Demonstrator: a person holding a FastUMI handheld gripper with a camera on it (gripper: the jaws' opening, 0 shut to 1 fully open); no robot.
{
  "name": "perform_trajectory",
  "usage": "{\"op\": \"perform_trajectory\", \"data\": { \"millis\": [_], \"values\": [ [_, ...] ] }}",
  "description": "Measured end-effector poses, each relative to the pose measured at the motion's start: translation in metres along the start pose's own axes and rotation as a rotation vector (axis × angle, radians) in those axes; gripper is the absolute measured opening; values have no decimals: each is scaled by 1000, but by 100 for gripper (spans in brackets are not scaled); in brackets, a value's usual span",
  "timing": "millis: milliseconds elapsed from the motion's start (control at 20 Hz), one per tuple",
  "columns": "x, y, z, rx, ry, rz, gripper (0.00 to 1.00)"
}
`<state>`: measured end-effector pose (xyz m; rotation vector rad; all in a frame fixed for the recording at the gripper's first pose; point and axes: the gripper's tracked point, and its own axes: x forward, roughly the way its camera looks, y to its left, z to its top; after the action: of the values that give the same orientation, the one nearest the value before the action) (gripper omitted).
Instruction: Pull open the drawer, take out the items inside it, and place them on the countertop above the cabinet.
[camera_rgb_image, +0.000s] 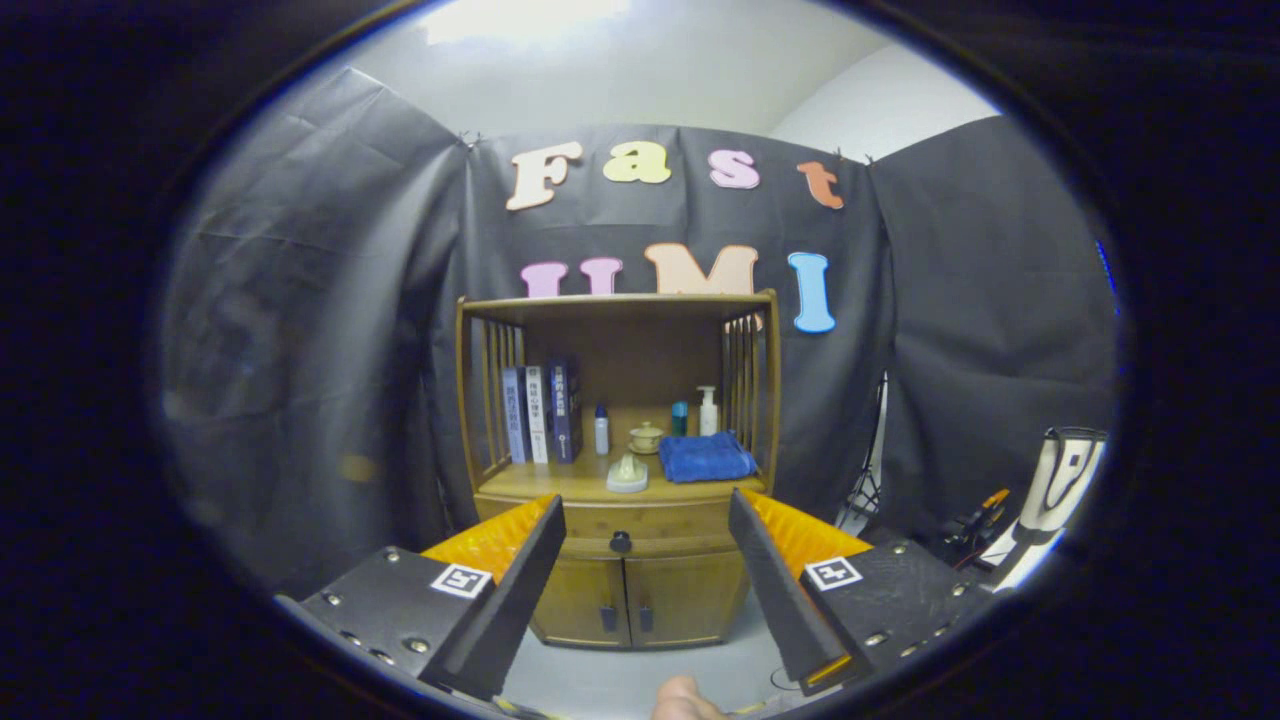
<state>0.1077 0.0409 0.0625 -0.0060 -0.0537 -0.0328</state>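
A small wooden cabinet (620, 470) stands against the booth wall, well beyond my fingers. Its drawer (640, 525) is closed, with a dark round knob (621, 542) at its middle. The countertop (560, 482) above the drawer carries a folded blue towel (706, 457), a pale small ornament (627, 474), a teacup on a saucer (646, 437), several bottles (707, 410) and three upright books (540, 412). My gripper (648, 512) is open, held back from the cabinet, and the knob shows in the gap between the two fingers. Nothing is between them.
Two lower cabinet doors (640, 598) with dark handles sit under the drawer. A light stand and cables (975, 525) are on the floor to the right, near a white-and-black object (1055, 500). A fingertip of a hand (685, 700) shows just below the gripper.
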Motion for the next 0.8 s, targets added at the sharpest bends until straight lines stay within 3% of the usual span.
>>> {"op": "perform_trajectory", "data": {
  "millis": [800],
  "values": [
    [-6,-12,-20,-1,36,-6,98]
  ]
}}
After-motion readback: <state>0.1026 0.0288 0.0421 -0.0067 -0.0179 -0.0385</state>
